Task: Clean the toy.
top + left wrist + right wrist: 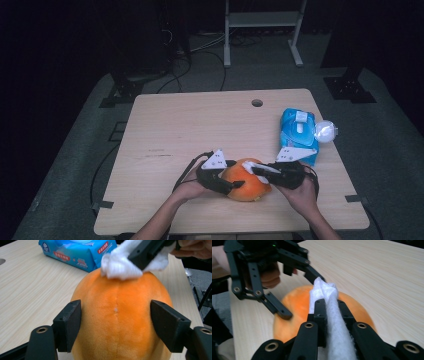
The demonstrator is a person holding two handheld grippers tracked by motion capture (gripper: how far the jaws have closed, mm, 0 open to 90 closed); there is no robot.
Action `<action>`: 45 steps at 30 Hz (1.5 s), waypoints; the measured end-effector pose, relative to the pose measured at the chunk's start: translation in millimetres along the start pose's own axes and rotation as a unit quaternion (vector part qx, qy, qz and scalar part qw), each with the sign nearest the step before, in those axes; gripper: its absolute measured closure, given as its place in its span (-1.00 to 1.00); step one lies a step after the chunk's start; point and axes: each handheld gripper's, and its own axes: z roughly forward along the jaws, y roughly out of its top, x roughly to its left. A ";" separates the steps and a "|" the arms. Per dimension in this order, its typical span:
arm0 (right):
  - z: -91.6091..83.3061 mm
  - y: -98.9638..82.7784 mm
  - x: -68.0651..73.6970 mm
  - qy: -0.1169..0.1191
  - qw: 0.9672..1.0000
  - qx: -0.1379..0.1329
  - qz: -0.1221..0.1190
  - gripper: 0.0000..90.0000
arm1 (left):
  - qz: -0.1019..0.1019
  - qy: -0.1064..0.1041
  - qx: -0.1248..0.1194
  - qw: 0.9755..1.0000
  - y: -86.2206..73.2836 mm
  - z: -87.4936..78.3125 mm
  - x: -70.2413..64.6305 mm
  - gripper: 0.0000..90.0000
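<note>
Okay, landmark: orange plush fruit [247, 184], all places given relative to it.
Fruit: round, fuzzy, a seam running down its middle in the left gripper view [117, 315]; lies on the worktop [190, 125], near the front edge, between the two hands.
Left gripper [222, 184]: comes at the fruit from its left side in the high view; jaws straddle it, one black pad on each flank.
Left jaws: about half open, the fruit between them; left pad looks to be touching the fuzz, right pad at the surface, can't tell for sure if both press.
Right gripper [260, 170]: comes at the fruit from its right side, tip over the fruit's top.
Right jaws: narrow, clamped on a white wipe [329, 305].
Wipe: bunched wad sticking out past the jaw tips; in the left gripper view it [120, 263] sits pressed on the far top of the fruit.
Left hand [187, 187]: just left of the fruit, wrapped around the gripper body.
Right hand [302, 192]: just right of the fruit, near the worktop's front edge.
Wipes pack [299, 132]: blue, white flap on top, lies behind and right of the fruit, well apart from it.
White crumpled thing [326, 131]: at the far right side of the pack, farther from the fruit, too small to tell what it is.
Worktop hole [257, 103]: round, far behind the fruit near the back edge.
</note>
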 end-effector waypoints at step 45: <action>-4.4 -10.0 -13.6 -0.005 0.999 0.003 0.033 0.78 | -0.036 0.004 -0.015 0.999 -8.2 -5.3 12.5 -0.31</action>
